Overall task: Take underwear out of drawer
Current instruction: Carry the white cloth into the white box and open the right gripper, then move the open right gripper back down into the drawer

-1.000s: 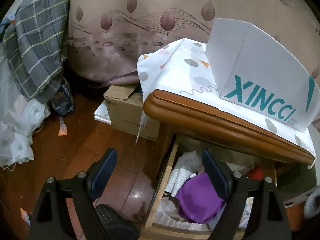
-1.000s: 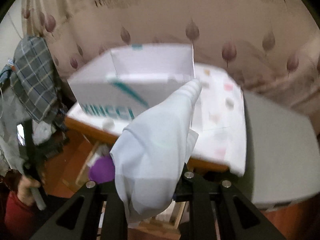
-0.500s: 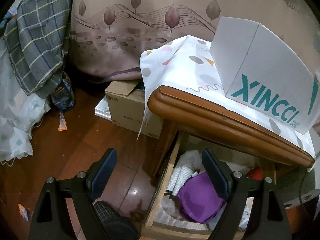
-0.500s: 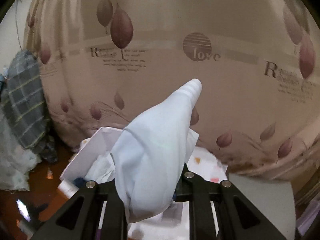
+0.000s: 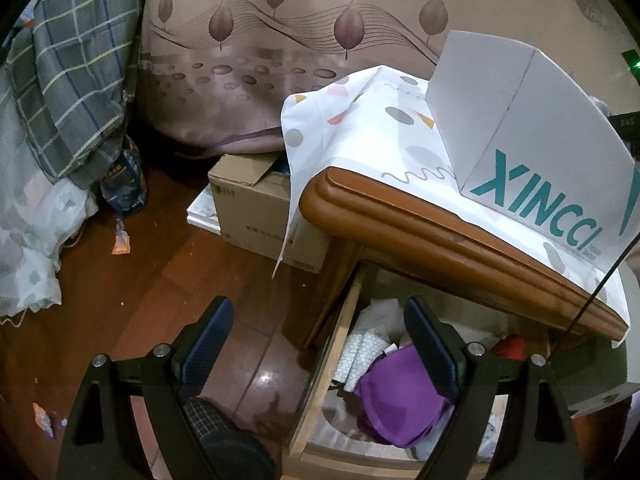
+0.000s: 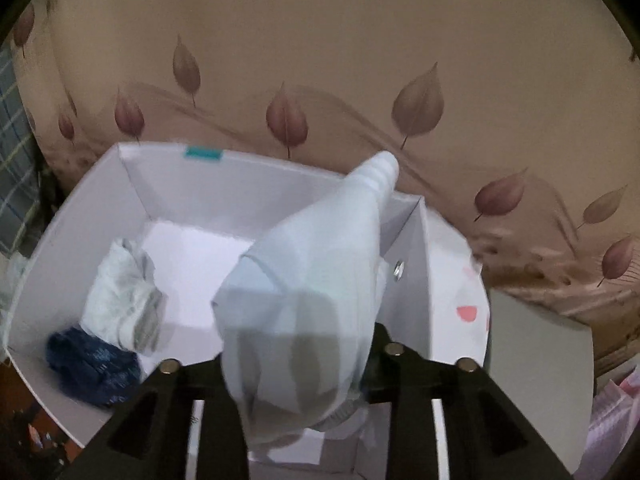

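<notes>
Pale, thin white underwear drapes the right gripper, jaws opening; two bundles in the box; left gripper wide, empty.

Leaf-patterned curtain hangs behind a wooden nightstand on dark wood floor.

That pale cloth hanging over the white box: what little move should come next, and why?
Probably just let it drop. The pale garment is draped on the right hand-held gripper, whose jaws are opening, right above the open white box, where a light bundle and a dark blue piece already lie.
</notes>
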Demonstrator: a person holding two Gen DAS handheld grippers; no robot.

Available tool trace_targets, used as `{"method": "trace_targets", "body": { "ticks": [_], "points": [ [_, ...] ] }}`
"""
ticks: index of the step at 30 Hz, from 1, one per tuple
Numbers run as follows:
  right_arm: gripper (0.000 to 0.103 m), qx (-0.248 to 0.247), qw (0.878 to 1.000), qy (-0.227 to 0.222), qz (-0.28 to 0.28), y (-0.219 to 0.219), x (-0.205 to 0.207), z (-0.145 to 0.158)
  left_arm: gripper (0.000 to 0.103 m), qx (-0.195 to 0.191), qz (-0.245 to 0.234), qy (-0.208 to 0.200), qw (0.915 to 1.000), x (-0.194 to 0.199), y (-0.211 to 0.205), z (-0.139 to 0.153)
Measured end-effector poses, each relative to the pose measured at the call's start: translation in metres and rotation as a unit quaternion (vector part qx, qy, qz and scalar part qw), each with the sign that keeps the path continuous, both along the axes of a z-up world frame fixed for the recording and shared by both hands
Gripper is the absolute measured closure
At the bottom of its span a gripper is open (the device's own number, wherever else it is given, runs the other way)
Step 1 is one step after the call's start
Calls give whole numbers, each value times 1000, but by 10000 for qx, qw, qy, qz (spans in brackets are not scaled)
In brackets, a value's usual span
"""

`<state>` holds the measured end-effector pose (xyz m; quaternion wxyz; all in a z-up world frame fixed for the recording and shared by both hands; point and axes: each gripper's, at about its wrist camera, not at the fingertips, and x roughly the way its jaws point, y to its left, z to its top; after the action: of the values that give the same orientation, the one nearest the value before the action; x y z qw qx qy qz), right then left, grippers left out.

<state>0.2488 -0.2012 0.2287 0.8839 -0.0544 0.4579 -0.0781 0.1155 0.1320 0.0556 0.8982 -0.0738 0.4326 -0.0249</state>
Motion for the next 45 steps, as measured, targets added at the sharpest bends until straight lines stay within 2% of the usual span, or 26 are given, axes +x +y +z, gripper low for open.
{"method": "trace_targets", "body": {
  "ticks": [1, 2, 3, 9, 14, 17, 22, 28, 33, 37, 41, 45],
  "points": [
    [57, -52, 10000, 36, 4, 1, 1, -4, 18, -5, -30, 8, 10000, 0, -1, -1],
    [46, -78, 10000, 45, 21, 2, -2, -6, 18, -15, -55, 32, 10000, 1, -2, -1],
    [40, -87, 10000, 30, 27, 2, -4, -7, 18, -29, -84, 62, 9999, 1, -2, -2],
    [25, 336, 9989, -327, 63, -3, -35, 14, 18, -4, -143, 87, 9999, 1, -6, -5],
    [24, 366, 9986, -354, 147, -5, -50, 32, 18, 39, -209, 68, 9998, -2, -11, -6],
    [24, 296, 9981, -538, 110, -2, -51, 45, 18, 109, -221, 67, 9997, -3, -12, -7],
    [24, 651, 9950, -709, 254, 3, -50, 63, 18, 24, -216, 83, 9997, -1, -11, -7],
    [24, 814, 9913, -798, 657, 12, -106, 64, 18, 67, -283, 79, 9995, -3, -11, -7],
    [24, 780, 9894, -537, 1105, 19, -183, 32, 18, 129, -279, 72, 9995, -4, -11, -7],
    [24, 670, 9868, -91, 1472, 26, -229, -22, 18, 198, -265, 27, 9995, -7, -9, -6],
    [24, 632, 9797, 632, 1793, 43, -239, -97, 17, 195, -198, 88, 9996, -5, -4, -8],
    [25, 771, 9720, 1084, 1937, 61, -226, -157, 17, 47, -221, 169, 9996, -4, -1, -9]
  ]
}}
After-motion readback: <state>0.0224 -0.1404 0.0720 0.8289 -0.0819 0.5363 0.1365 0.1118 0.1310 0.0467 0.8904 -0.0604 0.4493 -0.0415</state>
